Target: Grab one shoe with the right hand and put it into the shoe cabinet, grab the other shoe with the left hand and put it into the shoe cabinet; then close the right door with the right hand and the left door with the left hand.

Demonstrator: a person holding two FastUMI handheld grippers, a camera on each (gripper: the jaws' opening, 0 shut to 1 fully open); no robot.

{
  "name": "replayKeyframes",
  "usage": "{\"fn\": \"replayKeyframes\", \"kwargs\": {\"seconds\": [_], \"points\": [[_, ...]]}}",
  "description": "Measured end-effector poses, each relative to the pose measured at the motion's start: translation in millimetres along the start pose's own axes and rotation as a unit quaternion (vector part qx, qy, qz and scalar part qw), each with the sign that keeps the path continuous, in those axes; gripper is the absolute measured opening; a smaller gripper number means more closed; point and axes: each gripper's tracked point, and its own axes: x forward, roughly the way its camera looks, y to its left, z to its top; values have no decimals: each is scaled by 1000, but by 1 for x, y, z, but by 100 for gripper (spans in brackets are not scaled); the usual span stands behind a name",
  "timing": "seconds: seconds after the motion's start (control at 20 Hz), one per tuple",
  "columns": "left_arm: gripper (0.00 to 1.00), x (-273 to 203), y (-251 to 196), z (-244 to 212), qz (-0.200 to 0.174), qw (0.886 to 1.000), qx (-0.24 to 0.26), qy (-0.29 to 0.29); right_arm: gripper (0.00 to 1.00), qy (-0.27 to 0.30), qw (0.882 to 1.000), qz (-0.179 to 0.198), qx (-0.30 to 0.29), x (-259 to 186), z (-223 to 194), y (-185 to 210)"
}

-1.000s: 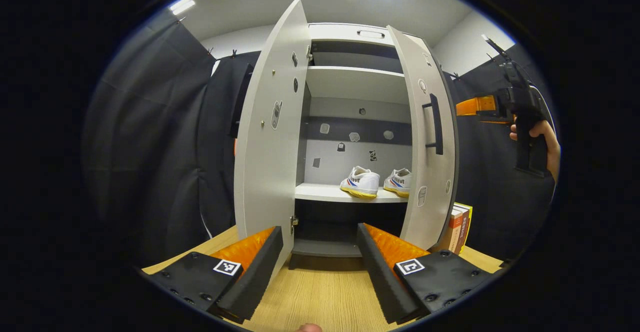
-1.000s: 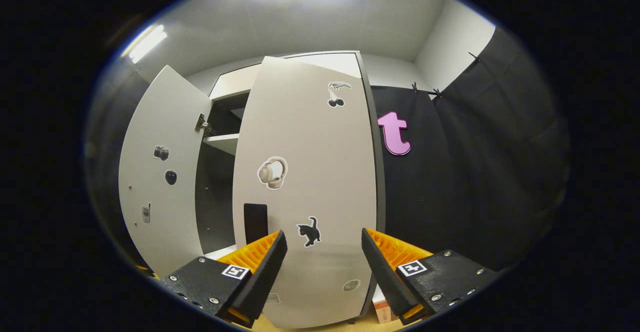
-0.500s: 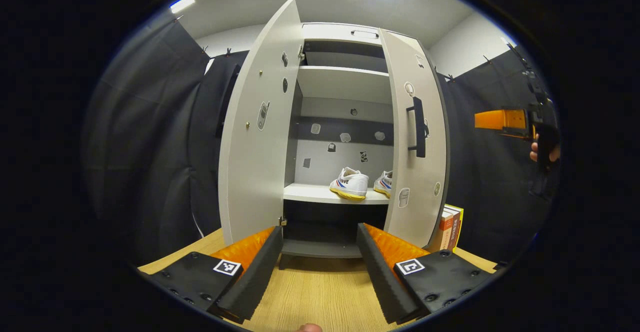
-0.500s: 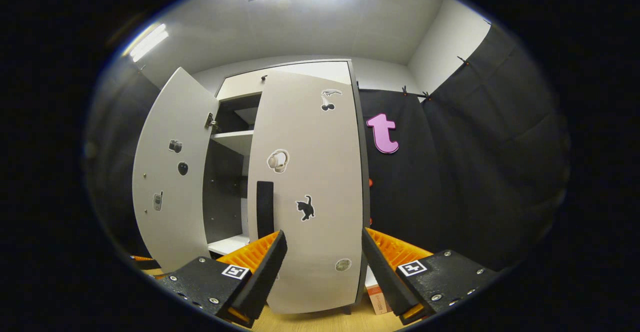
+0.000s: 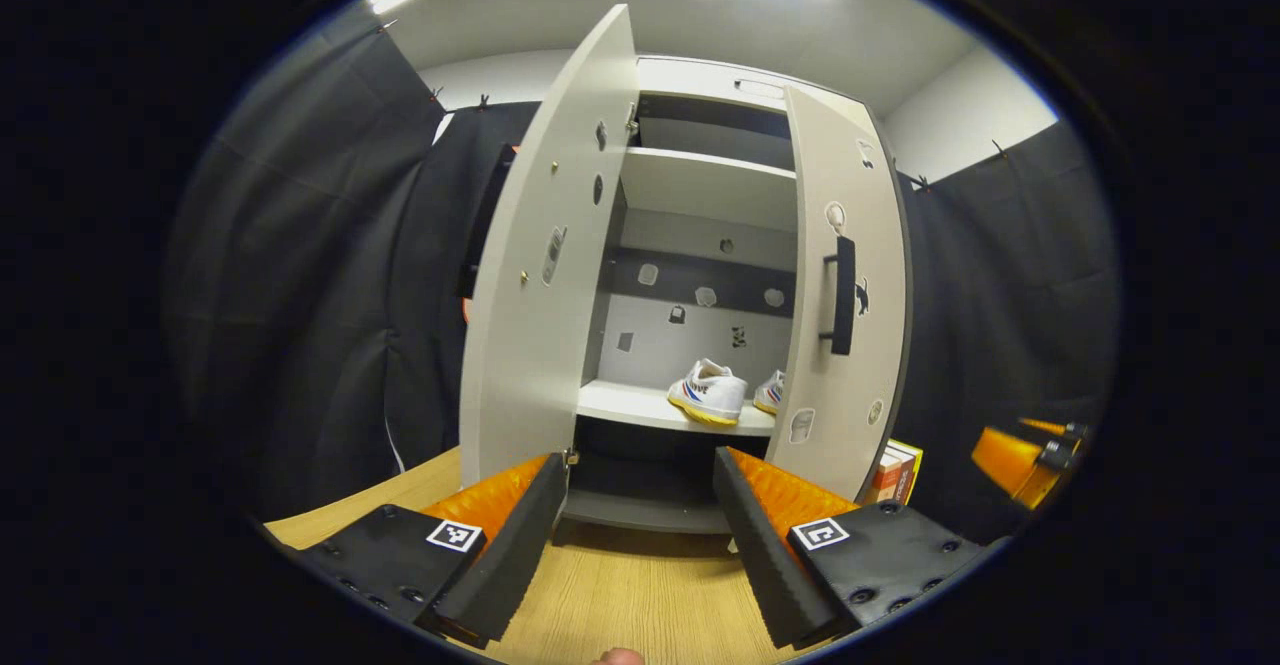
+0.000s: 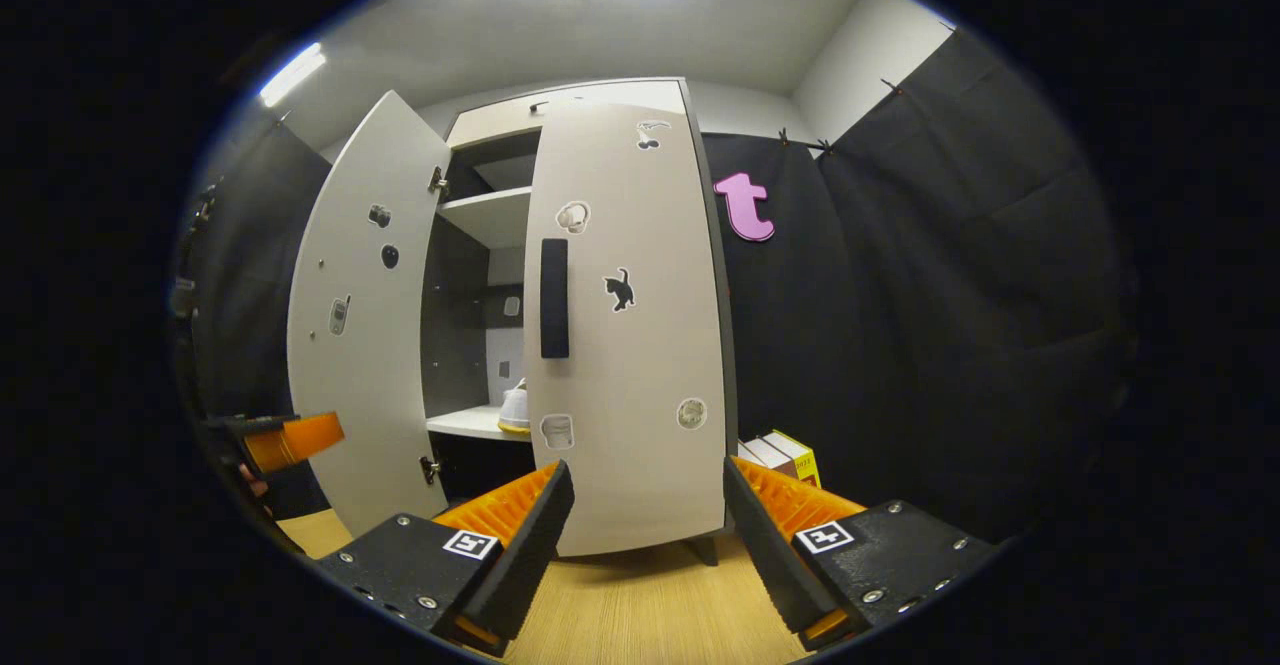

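Note:
Two white shoes (image 5: 708, 392) (image 5: 769, 392) sit side by side on the lower shelf of the grey shoe cabinet (image 5: 700, 185). Its left door (image 5: 540, 265) stands wide open. The right door (image 6: 625, 325), with a black handle (image 6: 553, 297), is swung most of the way in but still ajar; one shoe (image 6: 515, 410) shows through the gap. My left gripper (image 5: 640, 515) is open and empty, low over the wooden floor in front of the cabinet. My right gripper (image 6: 645, 525) is open and empty too, back from the right door's face and not touching it.
A few books (image 6: 780, 450) stand on the floor right of the cabinet. Black cloth hangs on both sides. The right gripper's orange finger (image 5: 1020, 450) shows low at the right of the left gripper view. The left gripper's orange finger (image 6: 290, 438) shows beside the open left door.
The right gripper has backed away from the right door and dropped lower. The right door has swung further in. The left gripper has hardly moved.

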Motion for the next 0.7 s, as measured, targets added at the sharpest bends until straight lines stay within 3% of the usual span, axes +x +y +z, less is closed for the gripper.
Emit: {"fn": "replayKeyframes", "kwargs": {"seconds": [0.25, 0.3, 0.45, 0.7], "points": [[94, 0, 86, 80, 93, 994, 4, -55, 92, 13, 1000, 7, -7, 11, -8, -2], [100, 1, 107, 90, 118, 991, 14, -55, 92, 14, 1000, 9, -5, 13, -8, -1], [94, 17, 160, 118, 169, 983, 30, -63, 92, 13, 1000, 17, -7, 18, -6, 2], [99, 80, 197, 130, 170, 983, 6, -62, 92, 9, 1000, 23, -14, 16, 1, 3]]}}
